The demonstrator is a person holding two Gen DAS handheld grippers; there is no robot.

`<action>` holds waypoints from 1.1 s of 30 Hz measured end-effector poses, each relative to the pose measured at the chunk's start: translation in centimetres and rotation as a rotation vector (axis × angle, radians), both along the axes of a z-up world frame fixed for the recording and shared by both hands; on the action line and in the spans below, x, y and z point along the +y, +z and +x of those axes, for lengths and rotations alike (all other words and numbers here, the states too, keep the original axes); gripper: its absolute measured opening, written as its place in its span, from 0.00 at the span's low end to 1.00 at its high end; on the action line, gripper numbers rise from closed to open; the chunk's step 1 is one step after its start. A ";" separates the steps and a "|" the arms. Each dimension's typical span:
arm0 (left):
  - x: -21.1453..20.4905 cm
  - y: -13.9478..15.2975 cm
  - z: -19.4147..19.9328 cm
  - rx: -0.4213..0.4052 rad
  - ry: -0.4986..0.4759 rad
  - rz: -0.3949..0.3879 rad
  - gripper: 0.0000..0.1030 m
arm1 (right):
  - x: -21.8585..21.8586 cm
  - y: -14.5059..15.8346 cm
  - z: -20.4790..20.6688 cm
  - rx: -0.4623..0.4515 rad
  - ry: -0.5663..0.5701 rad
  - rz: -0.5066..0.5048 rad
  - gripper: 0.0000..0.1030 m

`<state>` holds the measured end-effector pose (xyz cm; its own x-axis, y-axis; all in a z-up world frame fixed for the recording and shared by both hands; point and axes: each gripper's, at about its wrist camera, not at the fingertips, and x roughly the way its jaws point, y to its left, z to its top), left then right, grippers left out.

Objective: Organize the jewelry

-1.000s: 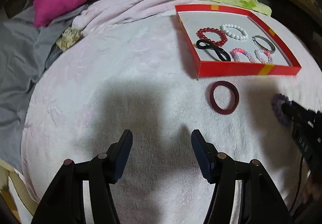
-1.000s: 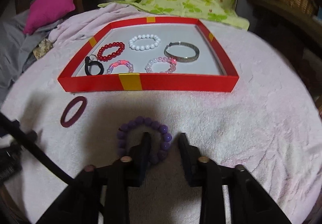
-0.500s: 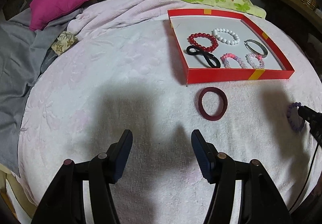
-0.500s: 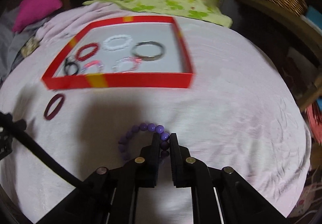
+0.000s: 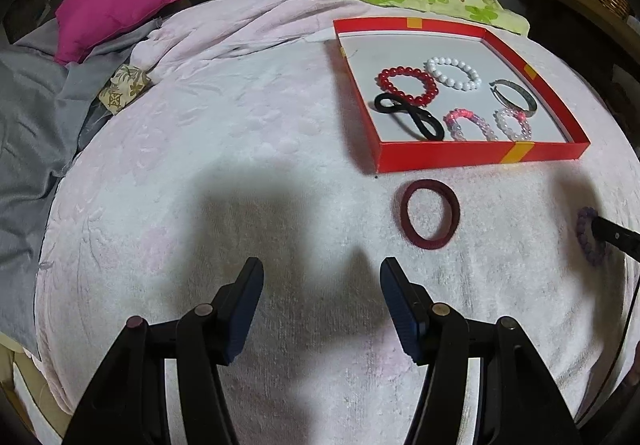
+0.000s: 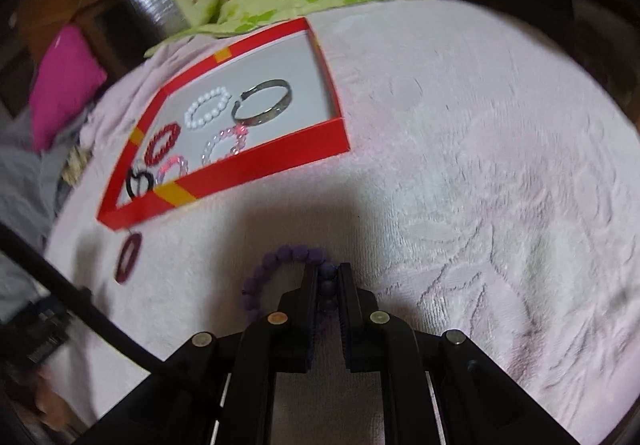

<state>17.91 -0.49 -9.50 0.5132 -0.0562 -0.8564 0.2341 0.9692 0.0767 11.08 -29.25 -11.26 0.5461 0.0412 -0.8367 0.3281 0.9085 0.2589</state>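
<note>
Right wrist view is motion-blurred; bead detail in the red tray (image 6: 256, 161) is soft. The near tray wall hides part of the black hair tie (image 6: 140, 183) and the pink bracelet (image 6: 170, 169). The right gripper (image 6: 328, 277) fingers cover part of the purple bead bracelet (image 6: 276, 265). In the left wrist view this bracelet (image 5: 586, 233) is tiny near the frame edge, partly covered by a dark finger tip (image 5: 614, 237).

Both tools are matte black. The left gripper (image 5: 322, 287) carries dark blue ribbed pads (image 5: 244, 309) and round, dull metal pivot pins (image 5: 439, 309). The right gripper (image 6: 328, 277) shows matching pins — and a black cable (image 6: 80, 305) trailing off its left side.
</note>
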 end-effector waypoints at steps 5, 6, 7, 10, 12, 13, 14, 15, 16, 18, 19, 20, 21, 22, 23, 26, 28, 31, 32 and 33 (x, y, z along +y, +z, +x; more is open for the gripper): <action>1.2 0.4 0.5 -0.013 0.006 -0.056 0.60 | -0.2 0.0 0.0 0.008 0.005 0.037 0.11; 1.3 0.5 0.6 -0.013 0.004 -0.065 0.60 | -0.4 -0.2 0.1 0.007 0.002 0.052 0.12; 1.3 0.5 0.6 -0.016 -0.003 -0.074 0.60 | -0.6 -0.1 -0.1 0.006 0.000 0.063 0.12; 0.9 0.5 0.6 -0.028 -0.023 -0.073 0.60 | -1.2 -0.3 -0.2 0.007 -0.005 0.118 0.12; 0.6 0.5 0.6 -0.032 -0.037 -0.075 0.60 | -1.6 -0.4 -0.2 0.009 -0.006 0.150 0.12; 0.3 0.5 0.6 -0.033 -0.046 -0.078 0.60 | -1.7 -0.5 -0.2 0.010 -0.005 0.159 0.12; -0.2 0.5 0.6 -0.034 -0.056 -0.082 0.60 | -1.8 -0.5 -0.3 0.011 -0.002 0.165 0.12; -0.6 0.5 0.6 -0.034 -0.068 -0.086 0.60 | -1.8 -0.5 -0.2 0.012 0.001 0.166 0.12; -1.1 0.5 0.6 -0.034 -0.079 -0.089 0.60 | -1.8 -0.5 -0.2 0.012 0.003 0.166 0.12; -1.9 0.4 0.7 -0.030 -0.087 -0.091 0.60 | -1.8 -0.5 -0.4 0.011 0.006 0.166 0.13; -2.4 0.2 0.9 -0.025 -0.090 -0.093 0.60 | -1.9 -0.5 -0.4 0.011 0.007 0.167 0.13; -2.9 0.0 1.1 -0.017 -0.095 -0.095 0.60 | -1.9 -0.5 -0.4 0.010 0.008 0.171 0.13; -3.3 -0.2 1.3 -0.011 -0.100 -0.096 0.60 | -2.0 -0.6 -0.5 0.009 0.008 0.177 0.13; -3.8 -0.4 1.5 -0.003 -0.105 -0.097 0.60 | -2.1 -0.6 -0.5 0.008 0.008 0.183 0.13; -4.3 -0.7 1.7 0.008 -0.113 -0.098 0.60 | -2.2 -0.7 -0.6 0.006 0.010 0.190 0.13; -5.2 -1.6 2.2 0.039 -0.123 -0.099 0.60 | -2.5 -0.7 -0.7 0.003 0.016 0.207 0.13; -5.5 -1.9 2.3 0.056 -0.128 -0.124 0.60 | -2.5 -0.7 -0.8 0.002 0.019 0.209 0.13; -5.9 -2.0 2.3 0.070 -0.142 -0.172 0.60 | -2.4 -0.7 -0.9 0.002 0.024 0.199 0.13; -5.9 -2.0 2.1 0.070 -0.152 -0.195 0.51 | -2.4 -0.7 -0.8 0.003 0.025 0.194 0.13; -6.0 -2.0 2.0 0.069 -0.158 -0.209 0.43 | -2.4 -0.6 -0.8 0.004 0.025 0.193 0.13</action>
<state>19.89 -6.49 -11.49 0.4251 -0.3099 -0.8504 0.3812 0.9135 -0.1424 10.26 -31.61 -11.91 0.5395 0.2144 -0.8142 0.3074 0.8501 0.4275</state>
